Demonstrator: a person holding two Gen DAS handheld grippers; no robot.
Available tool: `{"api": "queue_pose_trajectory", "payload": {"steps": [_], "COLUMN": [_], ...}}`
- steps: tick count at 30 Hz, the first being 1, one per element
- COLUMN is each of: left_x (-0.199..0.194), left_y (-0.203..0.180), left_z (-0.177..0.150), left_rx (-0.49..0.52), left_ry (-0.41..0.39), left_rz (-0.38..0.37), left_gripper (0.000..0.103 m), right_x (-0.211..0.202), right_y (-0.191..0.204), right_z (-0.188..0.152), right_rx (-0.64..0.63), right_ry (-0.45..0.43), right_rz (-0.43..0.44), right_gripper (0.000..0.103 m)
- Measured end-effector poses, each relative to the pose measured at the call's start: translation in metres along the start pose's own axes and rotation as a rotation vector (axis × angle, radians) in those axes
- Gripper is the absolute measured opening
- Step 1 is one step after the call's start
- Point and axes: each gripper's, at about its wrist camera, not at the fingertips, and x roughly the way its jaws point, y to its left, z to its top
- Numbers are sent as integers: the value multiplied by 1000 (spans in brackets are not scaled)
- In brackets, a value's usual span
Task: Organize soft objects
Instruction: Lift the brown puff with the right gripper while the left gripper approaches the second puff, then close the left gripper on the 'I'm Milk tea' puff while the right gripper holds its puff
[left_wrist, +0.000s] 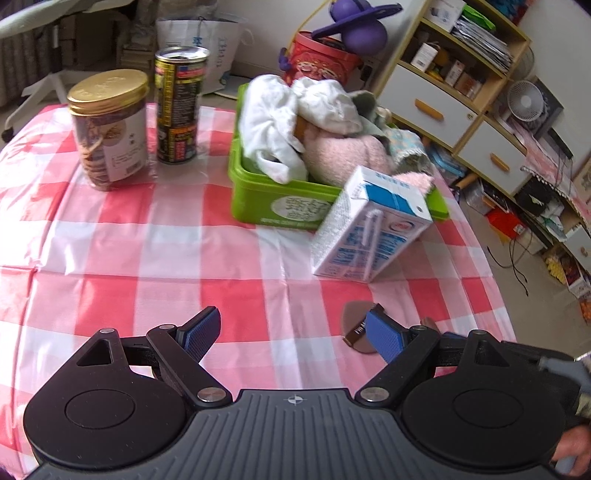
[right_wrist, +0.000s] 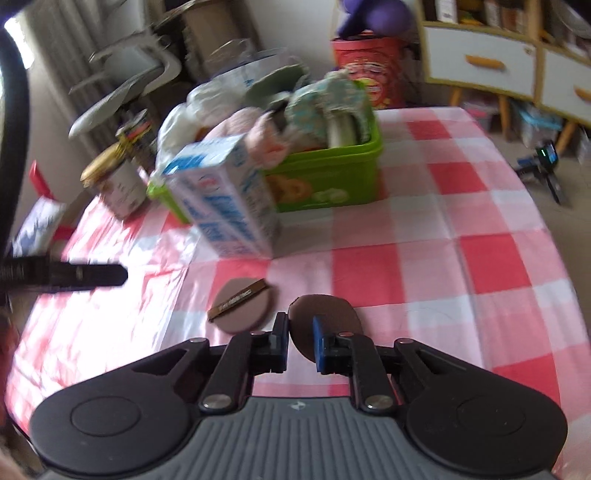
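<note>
1. Our right gripper (right_wrist: 300, 339) is pinched on one brown pad (right_wrist: 325, 319); the left gripper (left_wrist: 291, 334) gapes empty.
2. We lift it gently toward the green bin (right_wrist: 332, 177) ahead, skirting the milk carton (right_wrist: 225, 195).

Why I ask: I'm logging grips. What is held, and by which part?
Right tongs pinch the plain brown disc by its near edge; left tongs hold nothing.

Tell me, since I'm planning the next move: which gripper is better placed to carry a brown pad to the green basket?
Right. The right gripper is shut on a brown pad; the left gripper is open and empty, likely needing a grasp first.
</note>
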Motion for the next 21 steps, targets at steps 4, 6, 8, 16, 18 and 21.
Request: {"api": "queue_pose_trajectory", "payload": {"steps": [4,6,8,16,18,21], "left_x": [8,15,21,50,57,67], "left_y": [-15,-22,-30,-59,-65,-70], "left_z": [-6,-8,-9,-16,-18,-19], "left_rx": [33,45,69,121,136,142], "left_ry": [14,15,9,30,33,28], "left_rz": [-27,-38,-27,-28,-12,17], "left_gripper": [83,83,83,80,80,80], "right_x": [-4,-3,-4,-13,-15,-17], "right_y": [-16,-23,-31,-50,-53,-55], "right_z": [3,3,4,7,6,7], "right_rx": [105,163,214,328,337,338], "right_ry": [7,20,27,1,-2,-7], "right_rz": [17,26,38,64,67,68], "right_gripper": [0,0,0,0,0,0]}}
